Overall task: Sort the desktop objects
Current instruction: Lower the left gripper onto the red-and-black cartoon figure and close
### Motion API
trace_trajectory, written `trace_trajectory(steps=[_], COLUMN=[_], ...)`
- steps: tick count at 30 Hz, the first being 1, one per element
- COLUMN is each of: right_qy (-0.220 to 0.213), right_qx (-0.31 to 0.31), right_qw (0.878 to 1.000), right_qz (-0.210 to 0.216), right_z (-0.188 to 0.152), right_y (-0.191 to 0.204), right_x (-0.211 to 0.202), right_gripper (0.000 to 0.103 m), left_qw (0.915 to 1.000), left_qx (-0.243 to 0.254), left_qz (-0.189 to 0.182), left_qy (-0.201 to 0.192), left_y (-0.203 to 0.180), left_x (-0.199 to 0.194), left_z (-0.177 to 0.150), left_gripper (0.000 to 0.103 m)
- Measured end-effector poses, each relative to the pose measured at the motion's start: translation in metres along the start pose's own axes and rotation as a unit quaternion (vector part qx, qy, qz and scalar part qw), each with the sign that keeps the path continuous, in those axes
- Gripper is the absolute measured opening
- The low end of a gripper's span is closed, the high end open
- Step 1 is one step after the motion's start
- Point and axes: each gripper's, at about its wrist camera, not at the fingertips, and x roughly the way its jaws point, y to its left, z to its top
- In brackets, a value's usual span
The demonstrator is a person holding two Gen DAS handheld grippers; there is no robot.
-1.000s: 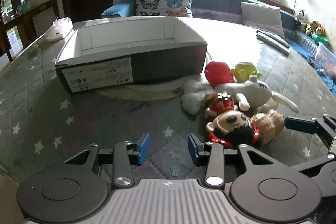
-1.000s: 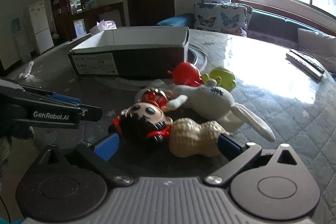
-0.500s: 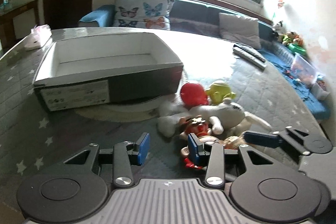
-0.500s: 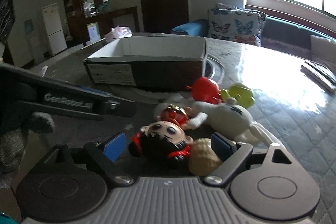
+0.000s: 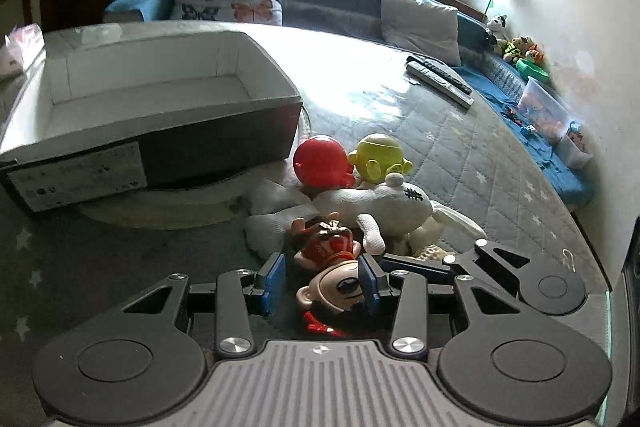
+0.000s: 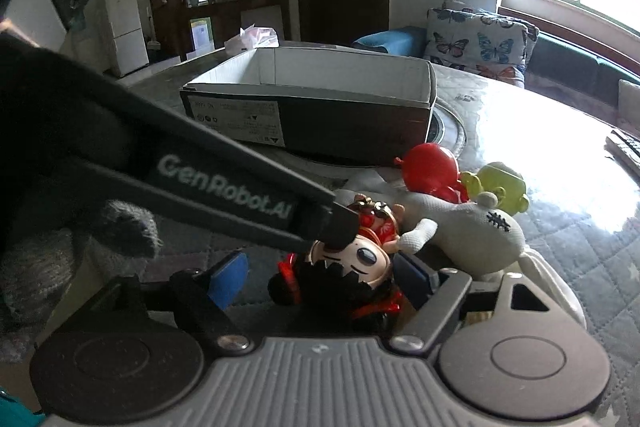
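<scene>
A pile of toys lies on the quilted table: a big-headed doll with black hair (image 5: 338, 289) (image 6: 352, 267), a small red figure (image 5: 330, 247) (image 6: 374, 219), a red round toy (image 5: 322, 161) (image 6: 430, 167), a yellow-green toy (image 5: 378, 157) (image 6: 500, 183) and a white plush (image 5: 384, 203) (image 6: 468, 231). My left gripper (image 5: 320, 283) is open with its blue pads on either side of the doll's head. My right gripper (image 6: 324, 277) is open and also straddles the doll. An empty dark box (image 5: 148, 107) (image 6: 316, 99) stands behind.
The left gripper's body (image 6: 224, 187) crosses the right wrist view just above the doll. The right gripper's finger (image 5: 500, 271) lies right of the doll. Two remote controls (image 5: 438, 79) lie far right. A tissue pack (image 6: 252, 37) sits behind the box.
Both grippers have moved forward and down onto the toy pile. The left one now has the doll's head between its pads; the right one has closed in around the doll.
</scene>
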Motion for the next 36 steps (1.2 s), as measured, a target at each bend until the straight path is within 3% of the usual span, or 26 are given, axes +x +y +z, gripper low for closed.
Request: trace_trajectory(steps=[6, 17, 22, 28, 36], right_qy=[0.000, 0.015, 0.013, 0.012, 0.015], right_qx=[0.009, 0.010, 0.013, 0.012, 0.010], right_qw=[0.999, 1.000, 1.000, 1.000, 0.999], right_qz=[0.040, 0.010, 0.018, 0.024, 0.033], right_z=[0.001, -0.005, -0.007, -0.008, -0.007], right_y=[-0.002, -0.006, -0.009, -0.012, -0.007], right_x=[-0.002, 0.012, 0.013, 0.012, 0.008], right_gripper=[0.082, 0.081, 0.077, 0.073, 0.071], left_qw=[0.9997, 0.9971, 0.9932, 0.9916, 0.9925], left_qx=[-0.013, -0.051, -0.086, -0.097, -0.091], left_qz=[-0.006, -0.037, -0.056, -0.065, -0.063], left_qy=[0.018, 0.041, 0.055, 0.055, 0.053], left_y=[0.006, 0.012, 0.021, 0.025, 0.026], left_x=[0.010, 0.021, 0.031, 0.032, 0.030], left_z=[0.005, 0.013, 0.011, 0.012, 0.012], left_gripper=[0.044, 0.046, 0.048, 0.038, 0.038])
